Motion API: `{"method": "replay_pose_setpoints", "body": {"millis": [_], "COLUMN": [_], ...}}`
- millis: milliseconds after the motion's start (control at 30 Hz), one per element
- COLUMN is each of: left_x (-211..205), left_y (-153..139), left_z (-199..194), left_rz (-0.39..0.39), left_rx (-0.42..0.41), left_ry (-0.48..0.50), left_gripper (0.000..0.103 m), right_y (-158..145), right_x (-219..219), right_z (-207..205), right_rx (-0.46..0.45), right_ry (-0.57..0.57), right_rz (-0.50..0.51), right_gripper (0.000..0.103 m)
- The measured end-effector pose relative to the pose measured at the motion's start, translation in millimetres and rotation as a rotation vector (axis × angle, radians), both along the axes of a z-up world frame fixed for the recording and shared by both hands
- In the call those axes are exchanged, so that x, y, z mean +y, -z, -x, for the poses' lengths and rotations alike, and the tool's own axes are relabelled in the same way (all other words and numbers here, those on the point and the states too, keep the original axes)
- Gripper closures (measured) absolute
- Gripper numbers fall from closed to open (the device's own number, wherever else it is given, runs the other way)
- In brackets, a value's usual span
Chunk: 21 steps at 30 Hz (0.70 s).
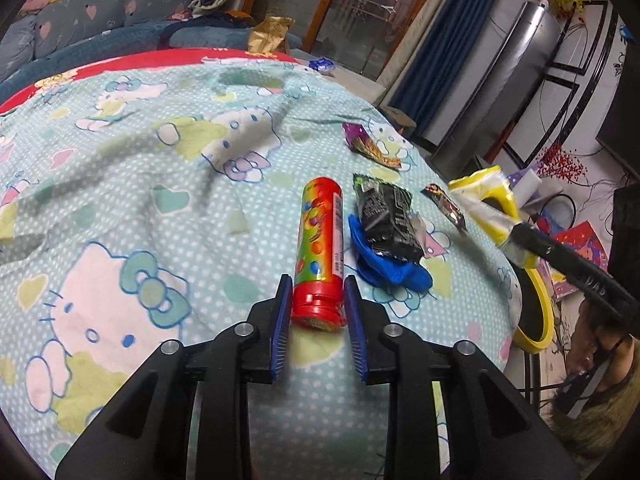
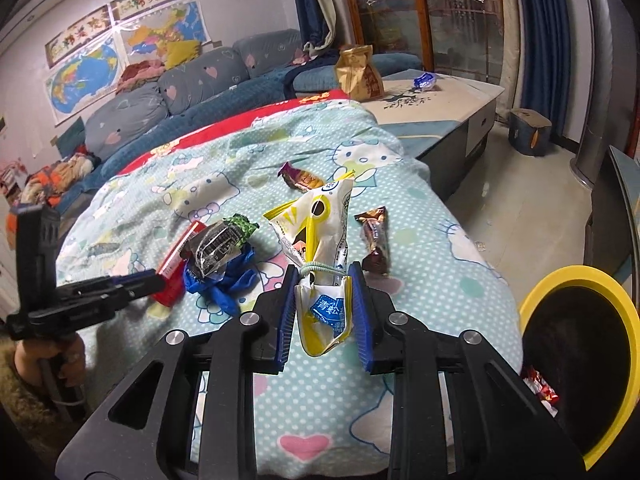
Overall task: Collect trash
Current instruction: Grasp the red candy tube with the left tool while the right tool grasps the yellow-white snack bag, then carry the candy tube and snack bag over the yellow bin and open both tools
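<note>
Holding two pieces of trash at once, one in each gripper, so a single trip to the bin can clear both. My left gripper [image 1: 317, 298] has its jaws drawn narrow on the red cap end of a candy tube [image 1: 320, 248]; the blue pads press the cap from both sides and the tube's body juts forward over the blanket [image 1: 120, 184]. Whether the far end rests on the cloth or hangs just above it, I cannot tell. My right gripper [image 2: 325, 280] is closed narrow on the pinched neck of a yellow and white snack bag [image 2: 316, 224], which fans upward and forward past the fingertips, its crumpled tail hanging behind the pads. Gripping it at the neck keeps the limp film from sliding out, I judge. The yellow-rimmed bin [image 2: 580, 276] stands just off the bed's edge, to the right of my right jaws, with red wrappers already inside. Left on the blanket: a black wrapper [image 1: 386, 216] lying on a blue scrap [image 1: 384, 268] beside the tube, a brown wrapper [image 2: 374, 240] close by the bag, a purple wrapper [image 2: 300, 178] farther off.
</note>
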<state>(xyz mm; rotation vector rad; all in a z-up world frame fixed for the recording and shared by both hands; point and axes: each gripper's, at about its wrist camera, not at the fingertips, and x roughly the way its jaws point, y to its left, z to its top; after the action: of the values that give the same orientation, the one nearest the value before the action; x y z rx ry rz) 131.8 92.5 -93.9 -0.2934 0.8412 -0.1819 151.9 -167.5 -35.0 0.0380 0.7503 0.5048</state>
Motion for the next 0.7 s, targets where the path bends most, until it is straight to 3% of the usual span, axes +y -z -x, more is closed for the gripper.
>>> {"method": "replay_pose_setpoints", "body": {"millis": [67, 300, 467, 700], "left_x": [-8, -19, -10, -37], "left_y": [3, -2, -41, -85], "left_z": [-2, 2, 15, 22], "left_rz": [-0.032, -0.109, -0.059, -0.039], "left_rx": [0.007, -0.009, -0.113, -0.217], "left_ry": [0.007, -0.027, -0.073, -0.018], "left_gripper": [0.071, 0.074, 0.074, 0.074], "right_y": [-3, -18, -28, -34], "right_x": [-4, -25, -40, -64], "right_z": [1, 6, 9, 10], "right_rx": [-0.005, -0.041, -0.066, -0.083], "right_ry": [0.005, 0.031, 0.052, 0.093], "right_rz": [-0.008, -0.032, -0.049, -0.060], "right_gripper": [0.083, 0.083, 0.083, 0.083]}}
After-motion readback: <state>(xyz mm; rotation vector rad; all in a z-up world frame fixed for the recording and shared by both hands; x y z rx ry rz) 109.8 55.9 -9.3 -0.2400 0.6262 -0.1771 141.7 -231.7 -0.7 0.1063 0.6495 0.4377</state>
